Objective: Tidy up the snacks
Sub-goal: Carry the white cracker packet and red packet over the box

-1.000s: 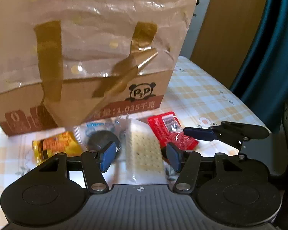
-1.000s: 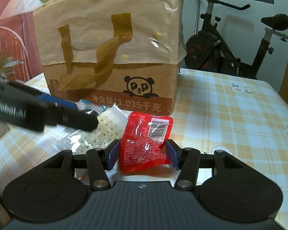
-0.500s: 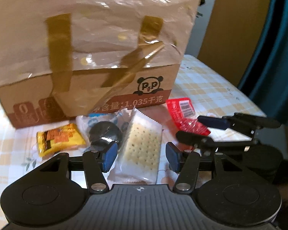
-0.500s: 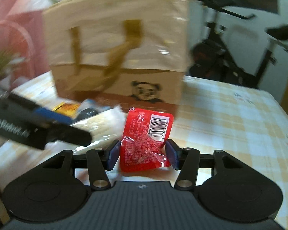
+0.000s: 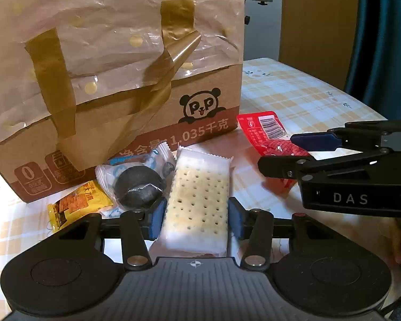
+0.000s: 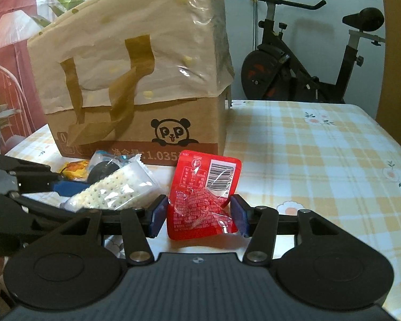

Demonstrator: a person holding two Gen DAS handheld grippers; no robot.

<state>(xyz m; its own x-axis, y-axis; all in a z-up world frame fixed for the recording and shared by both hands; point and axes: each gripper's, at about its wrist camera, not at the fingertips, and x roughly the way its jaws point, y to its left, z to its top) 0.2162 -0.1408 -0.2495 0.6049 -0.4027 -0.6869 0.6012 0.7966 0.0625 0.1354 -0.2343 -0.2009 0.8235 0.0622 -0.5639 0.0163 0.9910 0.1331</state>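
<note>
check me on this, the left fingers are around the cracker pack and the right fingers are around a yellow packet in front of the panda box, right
Not quite. The left gripper does have its fingers around the cracker pack, but the packet between the fingers of the right gripper is red, not yellow, as the right wrist view shows. The yellow packet lies apart, by the panda box.

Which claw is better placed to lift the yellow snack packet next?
Probably the left claw: the yellow snack packet lies just beside it, though its jaws have just been closing around the cracker packet.
</note>
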